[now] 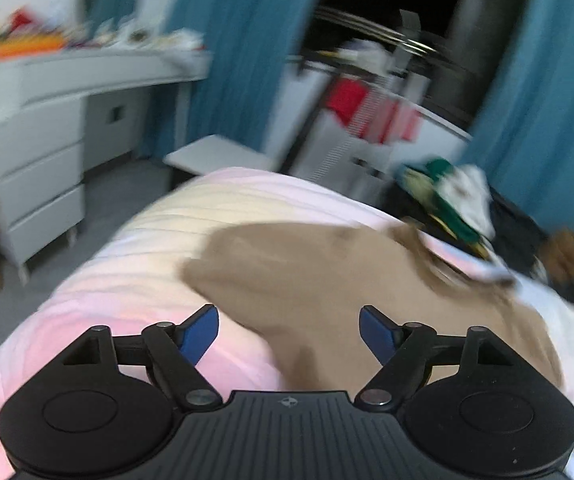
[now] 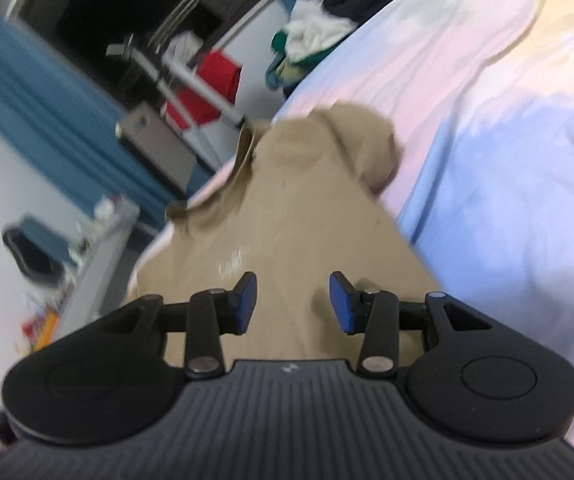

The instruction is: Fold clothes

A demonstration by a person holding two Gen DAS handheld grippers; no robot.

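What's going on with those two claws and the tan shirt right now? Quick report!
Left gripper open, empty. Right gripper open above tan shirt, not pinching. Shirt lies on pastel bedspread. Clothes pile at far edge, not in the way.

Left wrist view is motion-smeared throughout. Tan garment (image 1: 327,280) has soft edges, so its outline and folds can't be read; near end is hidden behind the left gripper (image 1: 289,330) body. Small striped item (image 1: 459,258) on its far right edge is too blurred to identify. Clothes pile (image 1: 451,196) is a green/white smear, with no way to separate individual pieces. Clutter on the white desk (image 1: 87,68) is unreadable. Right wrist view: the garment's (image 2: 287,208) near part is covered by the right gripper (image 2: 293,300) housing, and whether cloth sits between its pads can't be told. Pastel bedsheet (image 2: 487,120) is cut off at the right edge.
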